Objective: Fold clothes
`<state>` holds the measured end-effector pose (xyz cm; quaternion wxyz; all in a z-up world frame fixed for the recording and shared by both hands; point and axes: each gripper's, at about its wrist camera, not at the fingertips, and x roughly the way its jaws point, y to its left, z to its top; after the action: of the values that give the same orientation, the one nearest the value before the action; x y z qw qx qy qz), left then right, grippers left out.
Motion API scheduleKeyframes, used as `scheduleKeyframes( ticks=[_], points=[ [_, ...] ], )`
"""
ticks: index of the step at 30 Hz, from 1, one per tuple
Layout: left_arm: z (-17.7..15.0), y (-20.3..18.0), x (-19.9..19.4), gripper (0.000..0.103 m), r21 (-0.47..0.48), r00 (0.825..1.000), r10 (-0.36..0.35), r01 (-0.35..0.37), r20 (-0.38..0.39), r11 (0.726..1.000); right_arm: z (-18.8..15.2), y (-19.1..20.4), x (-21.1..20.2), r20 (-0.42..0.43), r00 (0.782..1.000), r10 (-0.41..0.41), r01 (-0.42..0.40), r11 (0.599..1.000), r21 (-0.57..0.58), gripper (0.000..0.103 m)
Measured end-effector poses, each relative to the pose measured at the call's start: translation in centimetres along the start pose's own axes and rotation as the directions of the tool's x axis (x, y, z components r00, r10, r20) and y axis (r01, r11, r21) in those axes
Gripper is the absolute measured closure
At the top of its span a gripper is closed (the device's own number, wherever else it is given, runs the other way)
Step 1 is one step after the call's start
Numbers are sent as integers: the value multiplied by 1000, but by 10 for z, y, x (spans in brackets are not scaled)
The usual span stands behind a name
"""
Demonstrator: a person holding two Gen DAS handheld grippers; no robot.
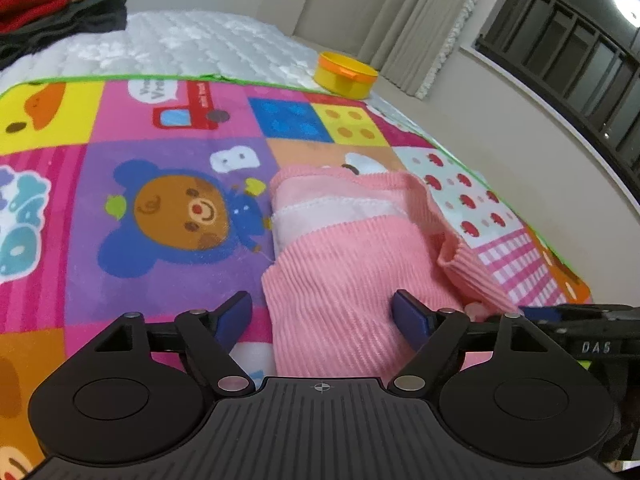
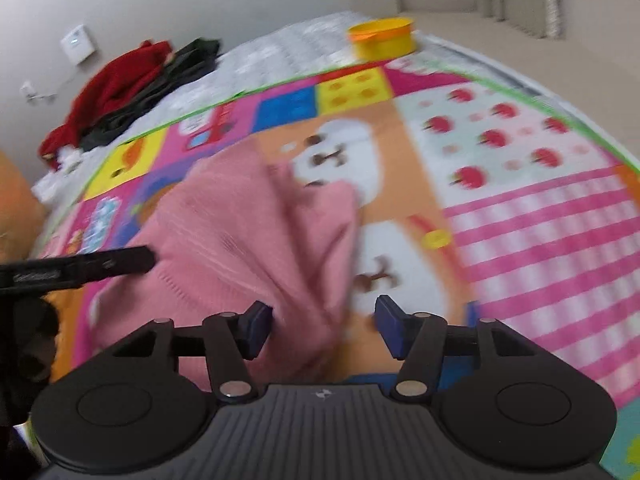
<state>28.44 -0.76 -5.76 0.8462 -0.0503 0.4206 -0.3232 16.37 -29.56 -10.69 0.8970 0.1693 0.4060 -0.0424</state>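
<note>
Yellow tub (image 1: 346,74) with an orange rim at the upper centre of the left view, on the far edge of the patterned blanket (image 1: 120,152); inside hidden from this low angle, contents impossible to tell. Same tub at the top of the right view, blurred, inside again hidden.

Pink sweater (image 1: 352,264) in the lower centre of the left view, partly folded on the blanket, white lining showing at its far end. Left gripper (image 1: 322,314) with blue pads wide apart, empty, straddling the sweater's near edge. Right gripper (image 2: 324,330) likewise spread, a fold of pink cloth between the pads but not pinched.

Only in the left view: dark window railing (image 1: 580,76) at upper right, a ceiling lamp reflected there. Only in the right view: a white wall switch (image 2: 78,44) at upper left. Red and dark clothes (image 2: 120,92) heaped on the white mattress (image 1: 192,44) in both.
</note>
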Motion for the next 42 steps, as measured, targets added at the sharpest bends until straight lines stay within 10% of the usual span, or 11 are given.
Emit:
scheduleKeyframes(
  ticks=[7,13,22,33,38,42],
  points=[
    [0,3,1,15,-13,1000,9,-9,-5,1000,-7,8,-4,-4,987,162,-162,987,-5,41],
    [0,4,1,14,-16,1000,15,-15,-8,1000,-20,38,-8,15,991,131,-124,965,-233,35],
    [1,14,4,9,-63,1000,9,-10,-15,998,-47,90,-15,78,995,59,11,728,-685,36],
    [1,16,5,8,-82,1000,10,-12,-19,997,-80,105,-18,119,992,49,75,534,-842,40],
    [2,17,5,8,-94,1000,8,-10,-19,996,-59,102,-7,137,988,64,66,635,-770,88],
    [5,24,0,8,-130,1000,5,-4,7,992,-43,107,-26,118,981,153,-17,676,-736,93]
  ],
)
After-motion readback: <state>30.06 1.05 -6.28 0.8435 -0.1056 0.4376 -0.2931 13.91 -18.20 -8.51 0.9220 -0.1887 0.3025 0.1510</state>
